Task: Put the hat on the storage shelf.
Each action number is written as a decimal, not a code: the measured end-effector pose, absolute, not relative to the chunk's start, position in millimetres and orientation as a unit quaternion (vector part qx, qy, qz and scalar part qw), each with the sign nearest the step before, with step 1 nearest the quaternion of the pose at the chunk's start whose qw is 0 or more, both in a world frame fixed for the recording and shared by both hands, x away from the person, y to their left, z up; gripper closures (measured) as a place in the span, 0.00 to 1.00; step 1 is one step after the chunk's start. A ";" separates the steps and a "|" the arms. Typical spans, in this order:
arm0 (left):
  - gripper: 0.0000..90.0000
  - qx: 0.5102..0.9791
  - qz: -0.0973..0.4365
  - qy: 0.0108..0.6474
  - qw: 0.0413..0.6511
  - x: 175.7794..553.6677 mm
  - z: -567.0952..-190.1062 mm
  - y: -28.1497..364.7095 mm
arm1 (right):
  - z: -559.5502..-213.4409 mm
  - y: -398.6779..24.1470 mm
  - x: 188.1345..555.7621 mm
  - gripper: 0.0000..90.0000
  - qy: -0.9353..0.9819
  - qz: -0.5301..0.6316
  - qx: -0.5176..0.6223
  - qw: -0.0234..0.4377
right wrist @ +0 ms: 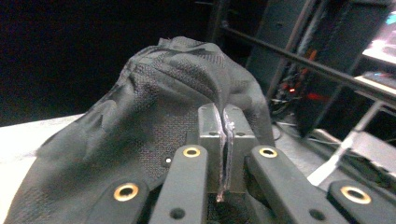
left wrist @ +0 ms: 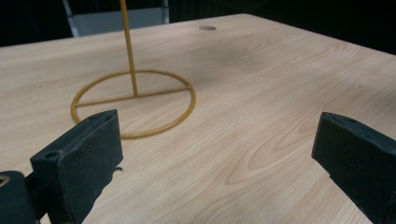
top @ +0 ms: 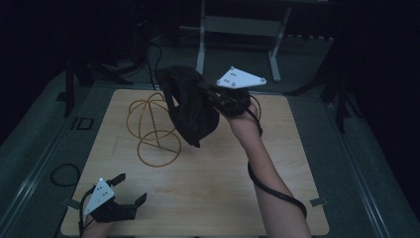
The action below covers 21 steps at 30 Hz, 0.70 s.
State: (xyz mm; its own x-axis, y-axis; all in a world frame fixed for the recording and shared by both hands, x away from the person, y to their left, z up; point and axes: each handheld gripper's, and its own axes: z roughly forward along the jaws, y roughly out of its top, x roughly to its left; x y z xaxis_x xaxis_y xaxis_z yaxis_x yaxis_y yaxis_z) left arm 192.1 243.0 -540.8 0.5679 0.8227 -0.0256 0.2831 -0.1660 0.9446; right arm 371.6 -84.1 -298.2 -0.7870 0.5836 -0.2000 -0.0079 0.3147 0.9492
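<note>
Wooden table, light grain, and we see bare board across its near half and right side, open out to the edges. Left gripper sits low at the near left corner, jaws spread wide with nothing between them; in its own view we look past the jaws at bare board. Right gripper is held up above the far middle of the table, jaws pressed together on a fold of black cloth cap. Cap hangs off the table, slumped and creased; up close it shows a woven mesh texture. Yellow wire stand is just left of the cap, ring base flat on the board, upright rod rising from its crossbar, looped wire on top. Dark floor and metal frame legs beyond the far edge.
</note>
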 end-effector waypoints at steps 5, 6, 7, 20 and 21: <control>0.02 0.717 0.269 0.383 0.517 191.2 -542.6 245.5 | -304.8 -56.7 376.2 0.98 0.781 0.544 0.173 0.251; 0.02 0.715 0.270 0.384 0.518 191.1 -542.7 246.1 | -306.2 -52.2 377.1 0.98 0.784 0.543 0.171 0.246; 0.02 0.715 0.270 0.384 0.518 191.5 -543.1 246.9 | -307.4 -47.7 378.1 0.98 0.786 0.544 0.169 0.239; 0.03 0.716 0.269 0.382 0.518 192.9 -548.0 249.5 | -321.6 12.7 386.6 0.98 0.813 0.528 0.145 0.198; 0.02 0.716 0.270 0.381 0.519 192.7 -548.2 249.3 | -322.4 16.5 387.9 0.98 0.815 0.526 0.145 0.196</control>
State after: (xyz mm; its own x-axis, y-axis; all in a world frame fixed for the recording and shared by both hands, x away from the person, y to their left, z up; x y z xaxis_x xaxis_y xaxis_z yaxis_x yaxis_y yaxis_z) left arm 192.7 249.3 -548.2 0.5639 0.8258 -0.0089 0.2659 -0.1713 0.9487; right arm 387.9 16.5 -322.4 -0.8808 0.4432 -0.1667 0.0310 0.4054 0.9136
